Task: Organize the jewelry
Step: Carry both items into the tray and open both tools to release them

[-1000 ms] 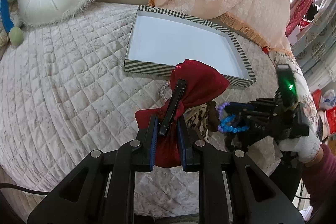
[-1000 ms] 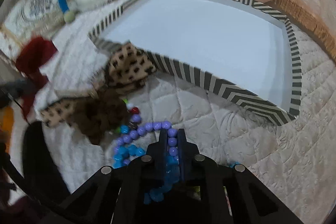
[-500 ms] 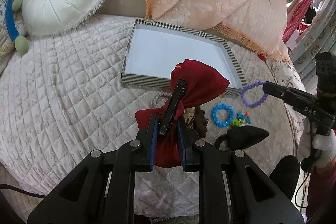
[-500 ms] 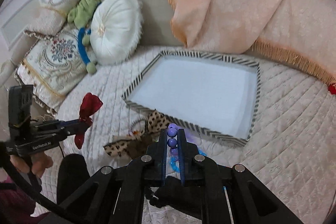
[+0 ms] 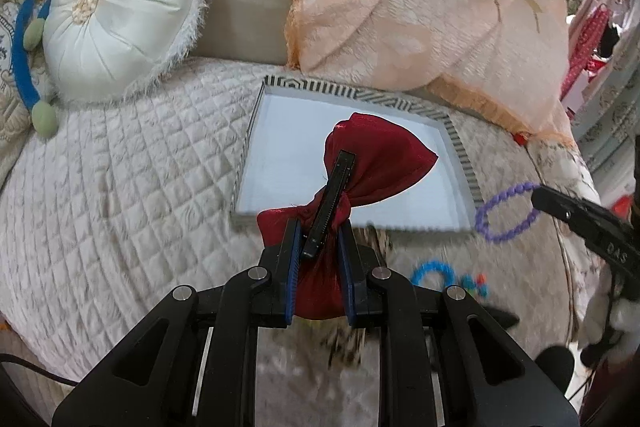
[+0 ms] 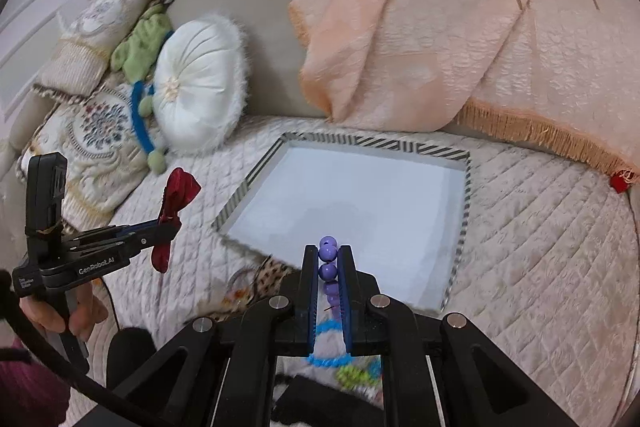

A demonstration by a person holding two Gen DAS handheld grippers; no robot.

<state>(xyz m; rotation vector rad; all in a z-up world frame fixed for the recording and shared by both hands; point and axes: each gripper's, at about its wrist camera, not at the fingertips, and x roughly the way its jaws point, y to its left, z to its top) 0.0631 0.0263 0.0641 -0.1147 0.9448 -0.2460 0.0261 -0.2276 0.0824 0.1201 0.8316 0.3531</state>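
Tongs (image 5: pixel 319 251) pinch red bow (image 5: pixel 372 163); right-wrist view alone shows bare hand (image 6: pixel 66 311).

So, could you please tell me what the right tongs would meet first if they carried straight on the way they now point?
Most likely the white floor of the striped tray: the right tongs, shut on the purple bead bracelet, aim down over its near rim, though depth is uncertain.
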